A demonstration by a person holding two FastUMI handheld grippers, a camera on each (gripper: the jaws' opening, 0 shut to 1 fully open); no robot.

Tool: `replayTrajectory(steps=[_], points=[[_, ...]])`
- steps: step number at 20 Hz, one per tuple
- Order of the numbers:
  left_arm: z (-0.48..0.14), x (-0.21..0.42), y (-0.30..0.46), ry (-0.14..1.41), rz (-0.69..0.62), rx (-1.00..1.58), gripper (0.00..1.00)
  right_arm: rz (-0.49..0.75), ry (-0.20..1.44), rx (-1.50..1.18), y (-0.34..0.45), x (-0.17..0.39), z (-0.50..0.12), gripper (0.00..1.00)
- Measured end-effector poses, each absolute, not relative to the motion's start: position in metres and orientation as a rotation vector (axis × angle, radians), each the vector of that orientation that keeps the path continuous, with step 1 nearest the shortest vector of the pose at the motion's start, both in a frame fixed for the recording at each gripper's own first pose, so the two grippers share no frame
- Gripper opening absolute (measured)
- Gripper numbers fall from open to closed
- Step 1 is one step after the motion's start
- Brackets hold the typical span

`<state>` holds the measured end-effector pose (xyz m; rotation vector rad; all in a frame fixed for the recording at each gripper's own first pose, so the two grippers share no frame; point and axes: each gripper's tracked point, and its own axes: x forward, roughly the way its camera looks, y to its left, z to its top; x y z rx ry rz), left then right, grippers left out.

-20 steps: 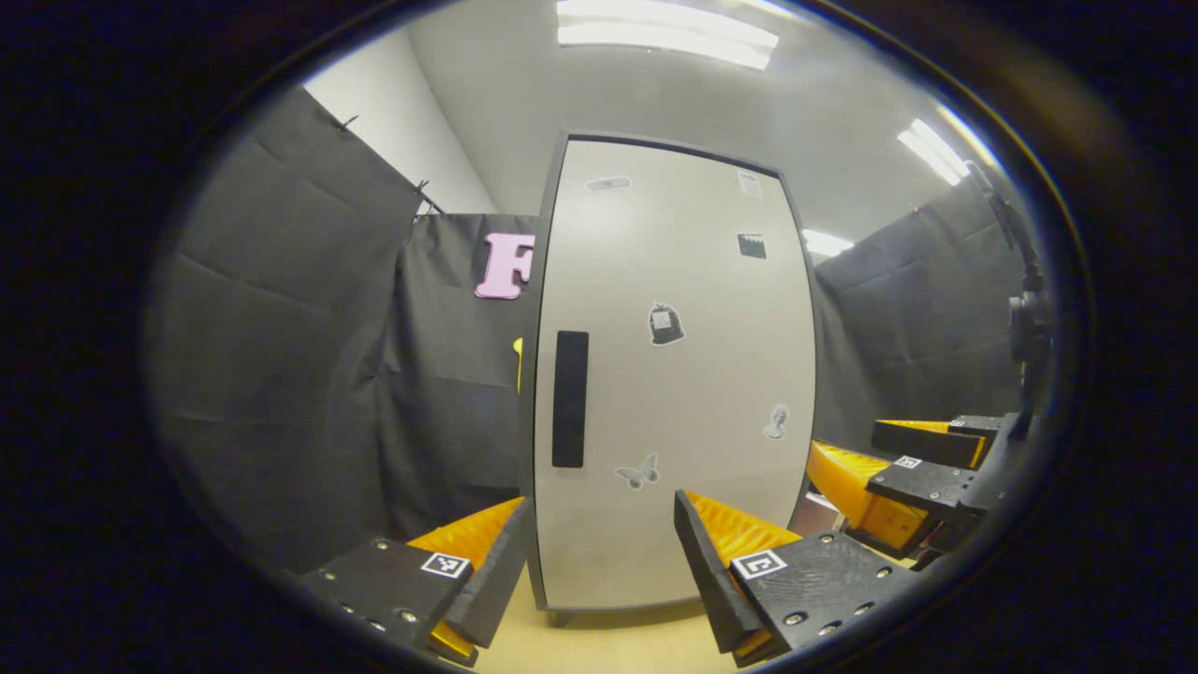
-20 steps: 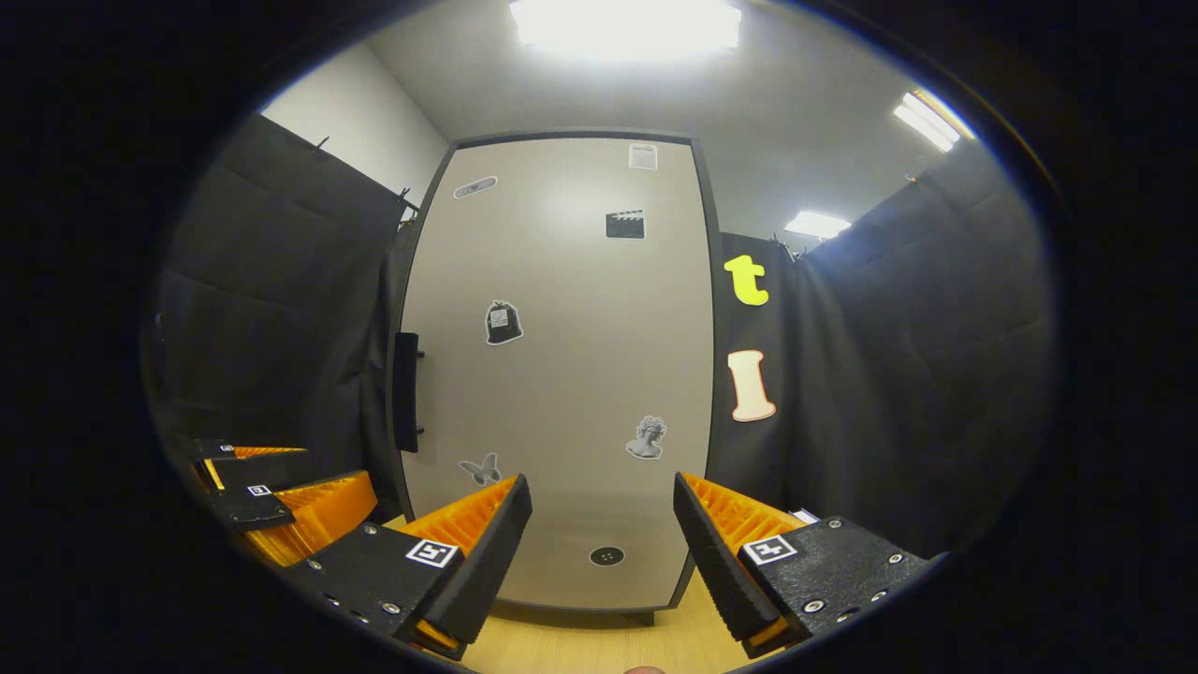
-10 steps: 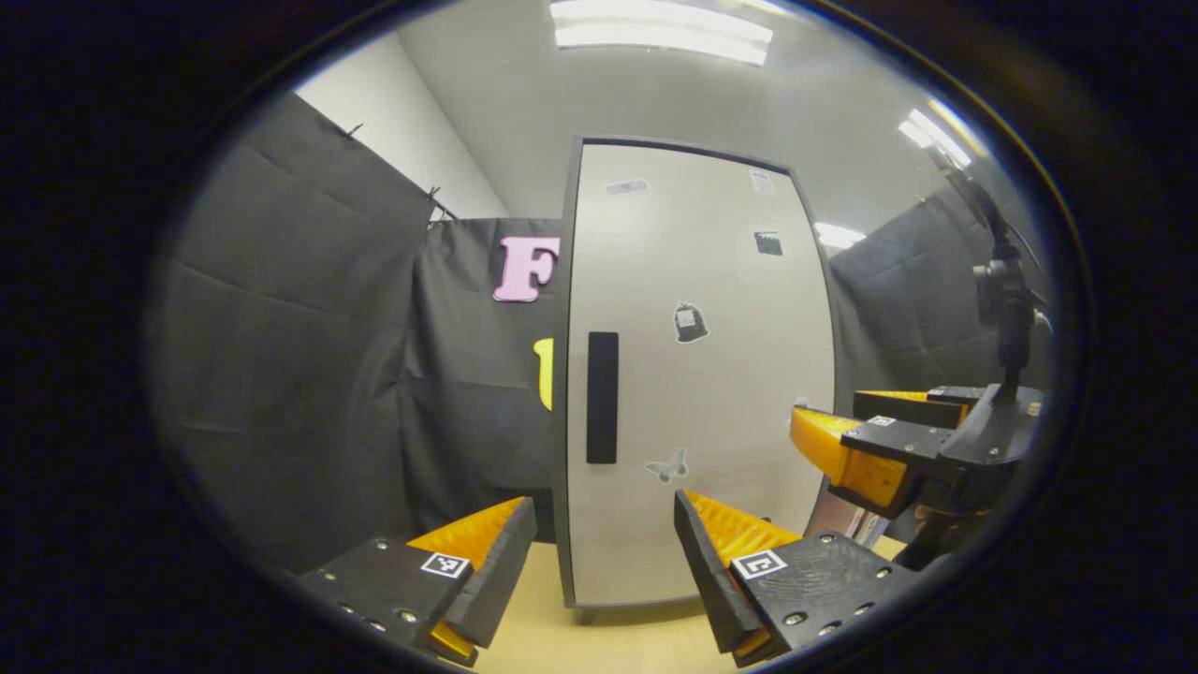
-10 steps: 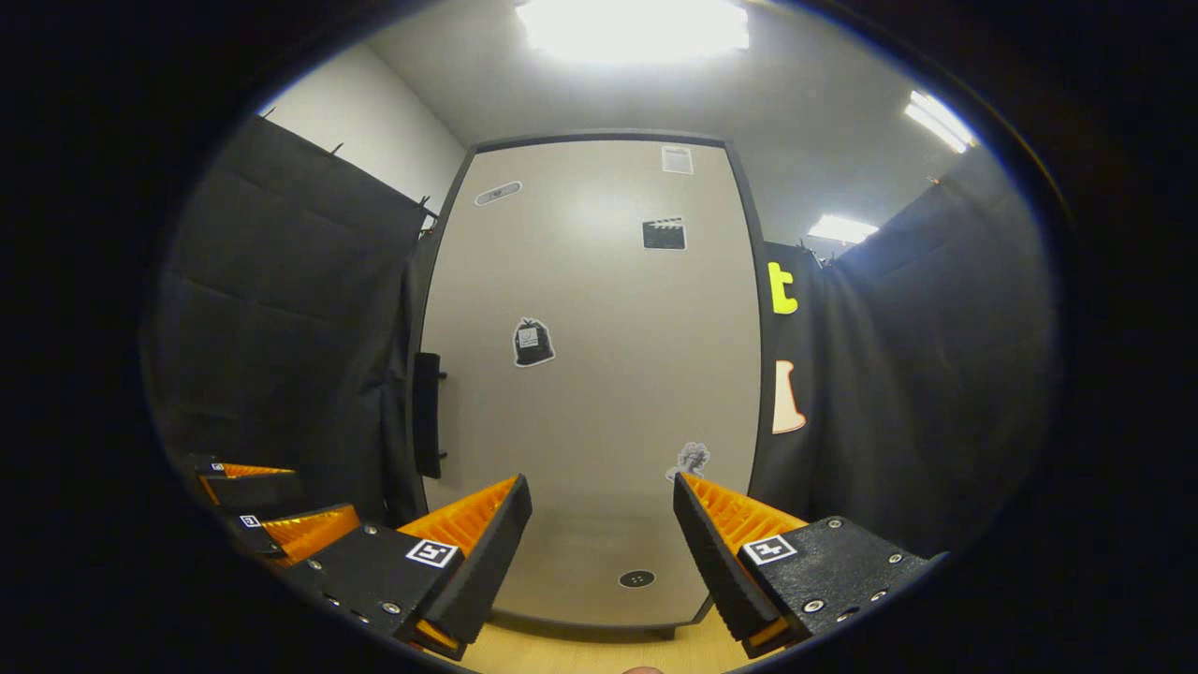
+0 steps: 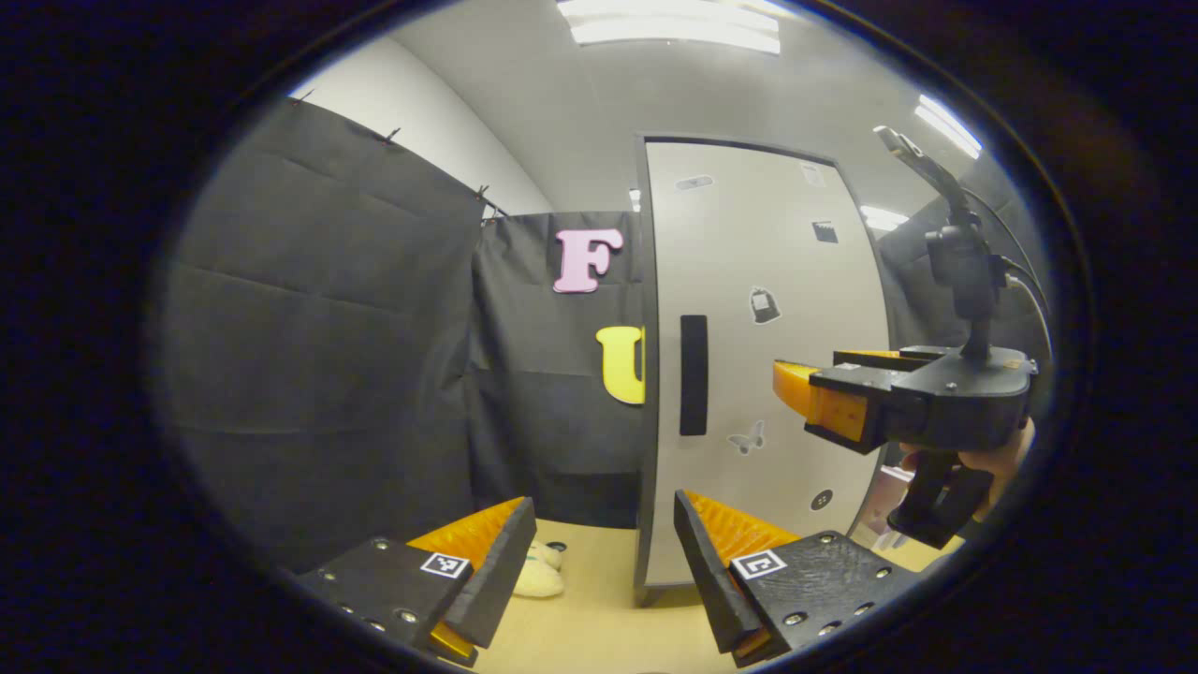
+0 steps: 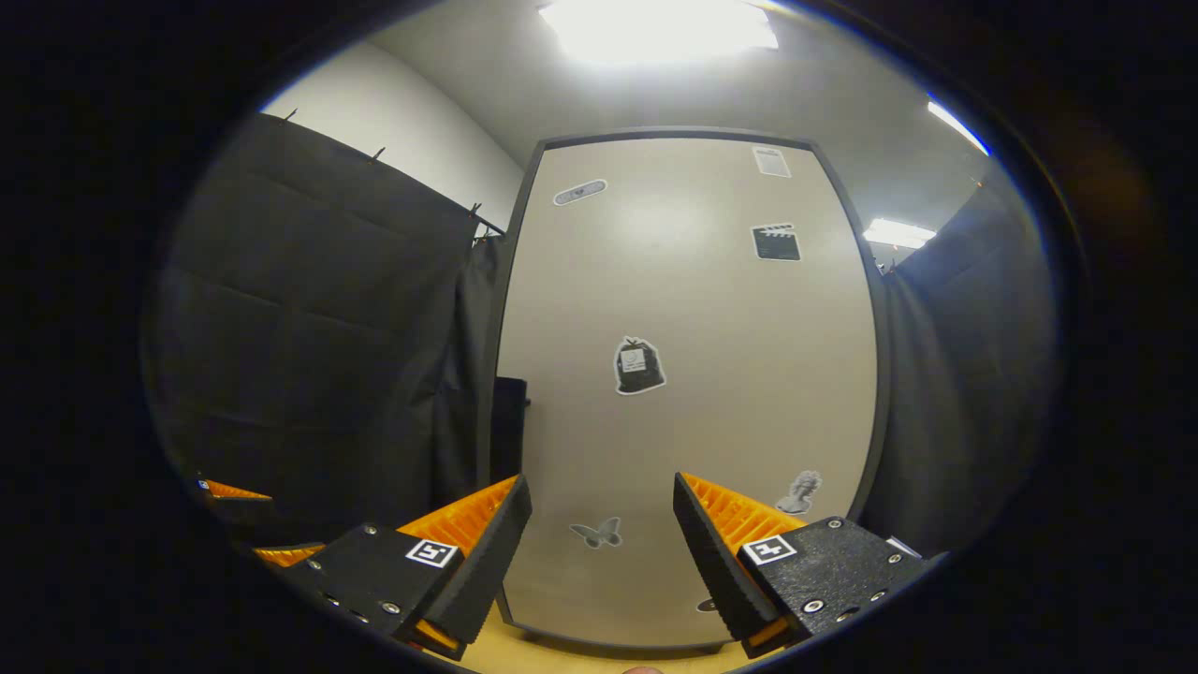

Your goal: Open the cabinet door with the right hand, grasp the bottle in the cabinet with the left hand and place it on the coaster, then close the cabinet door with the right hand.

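while raised, right gripper (image 5: 796, 398) faces cabinet door (image 5: 777, 374).

Bright ceiling lights (image 6: 655, 23) glare overhead; fisheye edges curve.

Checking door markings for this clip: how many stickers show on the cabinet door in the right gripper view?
5 on the cabinet door: oval top left, paper top right, clapperboard below it, bag mid-door, butterfly low. A bust shows behind the fingers; more may be hidden.

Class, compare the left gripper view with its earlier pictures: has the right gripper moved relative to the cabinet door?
Yes. The right gripper has moved up and leftward across the cabinet door, closer to the handle.
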<state>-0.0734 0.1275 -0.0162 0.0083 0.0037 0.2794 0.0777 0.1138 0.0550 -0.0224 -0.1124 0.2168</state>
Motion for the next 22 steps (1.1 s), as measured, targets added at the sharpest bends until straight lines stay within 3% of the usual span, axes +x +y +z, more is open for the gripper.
replayTrajectory(steps=[5, 13, 15, 17, 18, 22], points=[[-0.032, -0.101, 0.171, 0.045, 0.384, -0.030, 0.86, 0.288, -0.135, -0.044, 0.161, 0.101, 0.062, 0.94], [-0.041, -0.170, 0.217, 0.095, 0.558, -0.024, 0.86, 0.289, -0.103, -0.056, 0.200, 0.149, 0.053, 0.94], [-0.042, -0.191, 0.226, 0.113, 0.594, -0.040, 0.86, 0.298, -0.061, -0.051, 0.207, 0.156, 0.044, 0.83], [-0.047, -0.204, 0.238, 0.122, 0.616, -0.077, 0.88, 0.251, -0.033, -0.055, 0.195, 0.160, 0.039, 0.60], [-0.049, -0.206, 0.242, 0.123, 0.625, -0.092, 0.86, 0.244, -0.035, -0.019, 0.193, 0.161, 0.040, 0.39], [-0.037, -0.201, 0.250, 0.057, 0.660, -0.092, 0.87, 0.242, 0.007, -0.049, 0.197, 0.161, 0.038, 0.30]])
